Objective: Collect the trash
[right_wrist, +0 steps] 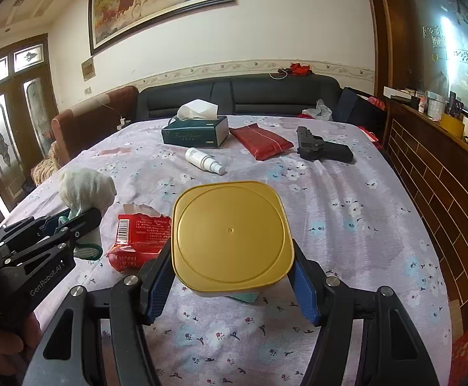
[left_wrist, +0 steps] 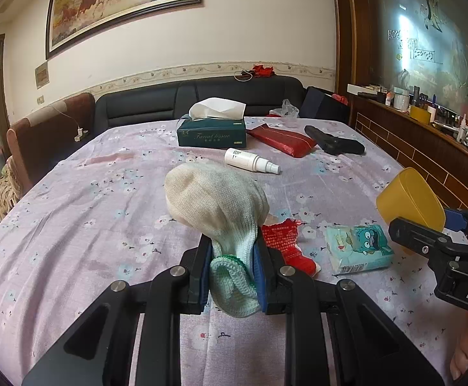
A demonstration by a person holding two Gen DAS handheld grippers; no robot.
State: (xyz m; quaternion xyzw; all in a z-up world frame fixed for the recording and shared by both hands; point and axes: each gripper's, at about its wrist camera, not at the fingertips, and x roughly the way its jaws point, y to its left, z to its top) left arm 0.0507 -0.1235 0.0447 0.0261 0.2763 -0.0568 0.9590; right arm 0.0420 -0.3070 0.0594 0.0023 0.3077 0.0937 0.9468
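Note:
My left gripper (left_wrist: 232, 257) is shut on a pale knit sock (left_wrist: 218, 202) and holds it above the floral tablecloth (left_wrist: 89, 209); the sock also shows in the right wrist view (right_wrist: 86, 189). My right gripper (right_wrist: 232, 276) is shut on a yellow plastic tub (right_wrist: 230, 234), its flat bottom facing the camera; the tub also shows in the left wrist view (left_wrist: 410, 199). A torn red wrapper (right_wrist: 137, 238) lies on the cloth between the grippers. A teal tissue packet (left_wrist: 359, 249) lies beside it, mostly hidden under the tub in the right wrist view.
Farther back lie a white spray bottle (right_wrist: 203, 160), a green tissue box (right_wrist: 195, 132), a red packet (right_wrist: 261, 143) and a black toy pistol (right_wrist: 322, 149). A dark sofa (right_wrist: 234, 96) stands behind the table and a wooden counter (right_wrist: 433, 148) to the right.

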